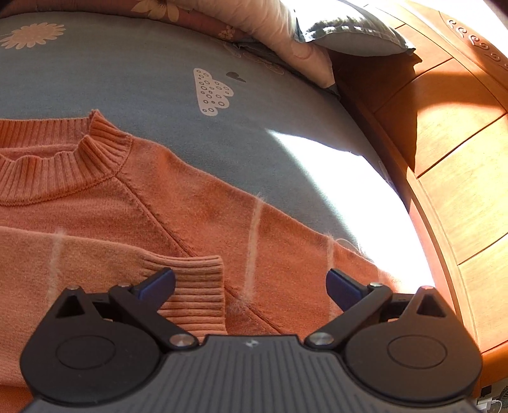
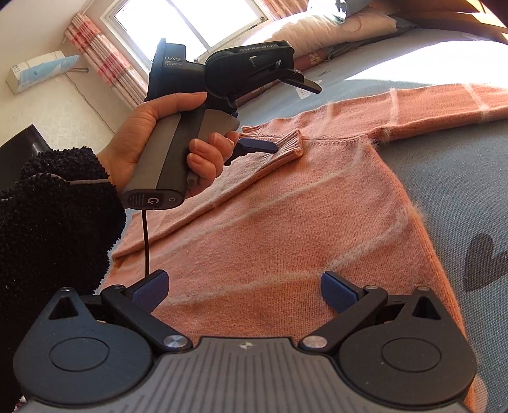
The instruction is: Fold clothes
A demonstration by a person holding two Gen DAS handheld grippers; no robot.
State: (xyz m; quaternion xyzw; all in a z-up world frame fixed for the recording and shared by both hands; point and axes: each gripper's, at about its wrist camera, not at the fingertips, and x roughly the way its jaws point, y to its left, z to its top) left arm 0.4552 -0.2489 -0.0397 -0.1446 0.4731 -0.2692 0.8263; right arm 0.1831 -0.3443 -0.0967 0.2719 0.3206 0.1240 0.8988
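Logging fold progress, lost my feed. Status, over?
Left gripper and right gripper open, both empty. Orange sweater flat on bed, one sleeve folded across chest, other still out. Nothing in the way.

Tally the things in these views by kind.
Sweaters: 1, the orange sweater
Grippers: 2, left gripper and right gripper, both open
Pillows: 2, pink pillow and grey pillow
Total: 5

A grey pillow (image 1: 355,35) is lying at one o'clock beside the wooden headboard (image 1: 460,165), while an air conditioner (image 2: 39,71) is hanging at ten o'clock near the window (image 2: 187,19).
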